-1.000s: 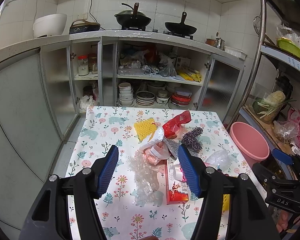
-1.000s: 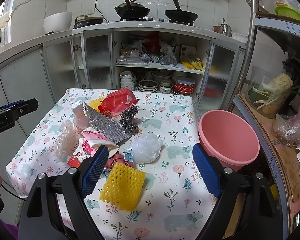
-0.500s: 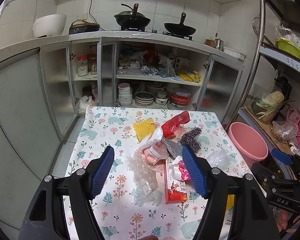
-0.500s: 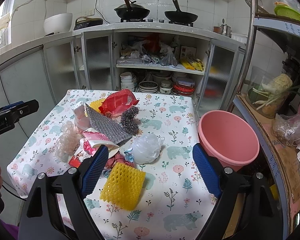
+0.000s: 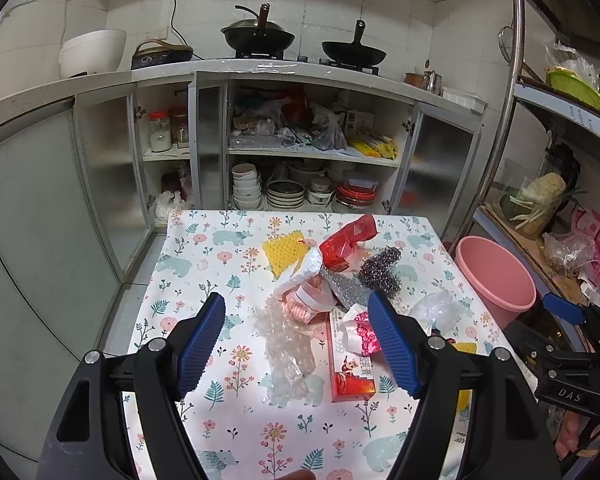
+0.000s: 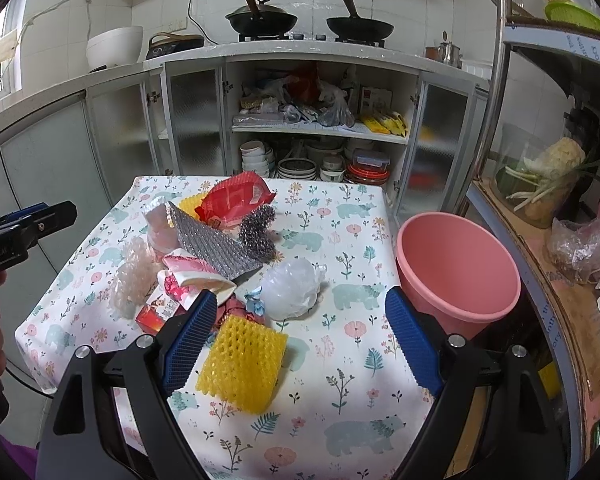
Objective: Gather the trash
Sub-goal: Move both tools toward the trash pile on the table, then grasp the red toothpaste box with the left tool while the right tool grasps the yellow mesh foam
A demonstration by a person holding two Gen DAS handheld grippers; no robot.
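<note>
A pile of trash lies on the floral table: clear bubble wrap, a red box, a red bag, a yellow foam net, a steel scourer and a white plastic bag. My left gripper is open above the near side of the pile. My right gripper is open, holding nothing, over a second yellow foam net and the white bag. A pink bucket stands off the table's right edge.
Open cabinets with stacked bowls and jars stand behind the table under a counter with two woks. A metal rack with vegetables and bags runs along the right. The left gripper body shows at the right view's left edge.
My left gripper's jaws have spread wider and it has pulled back and up a little from the pile. The right gripper has stayed almost still.
</note>
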